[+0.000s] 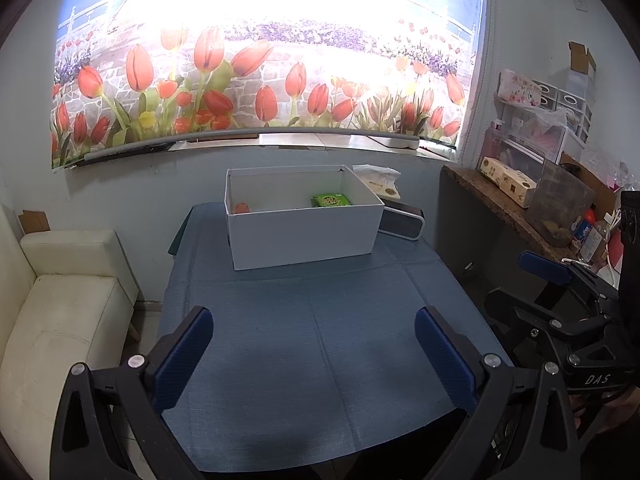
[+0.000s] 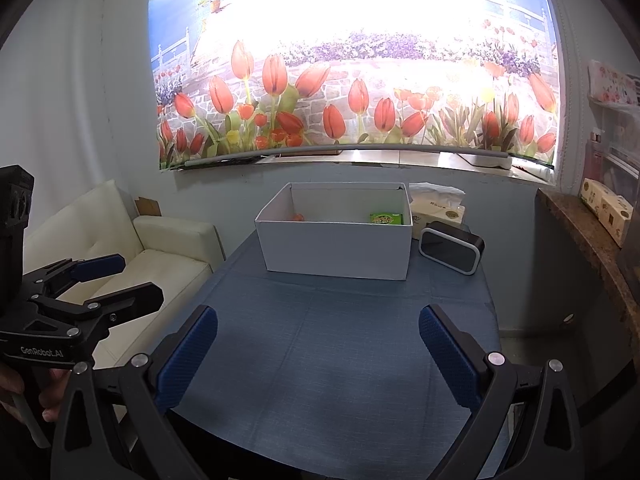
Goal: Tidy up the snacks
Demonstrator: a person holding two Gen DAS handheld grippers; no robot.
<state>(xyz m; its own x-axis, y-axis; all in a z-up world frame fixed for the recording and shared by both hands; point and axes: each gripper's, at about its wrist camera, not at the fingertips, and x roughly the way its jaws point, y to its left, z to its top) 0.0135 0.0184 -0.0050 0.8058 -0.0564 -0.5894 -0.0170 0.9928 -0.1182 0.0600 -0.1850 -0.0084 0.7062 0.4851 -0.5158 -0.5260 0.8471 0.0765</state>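
Two snacks, an orange one [image 1: 241,207] and a green packet [image 1: 331,200], lie inside the far white box [image 1: 304,236], apparently sorted; left gripper [image 1: 314,354] and right gripper [image 2: 318,354] hover near, jaws spread, empty.

My left gripper [image 1: 314,354] and right gripper [image 2: 318,354]: black frames, silver screws, blue textured pads [image 1: 182,360], "DAS" and "GenRobot.AI" lettering.

Table [image 1: 320,360] under blue cloth [image 1: 248,340], white open box [image 1: 304,236] at far centre, black clock [image 1: 402,222] just right of box, tissue pack [image 1: 378,184] behind clock at far right edge, near half of cloth bare
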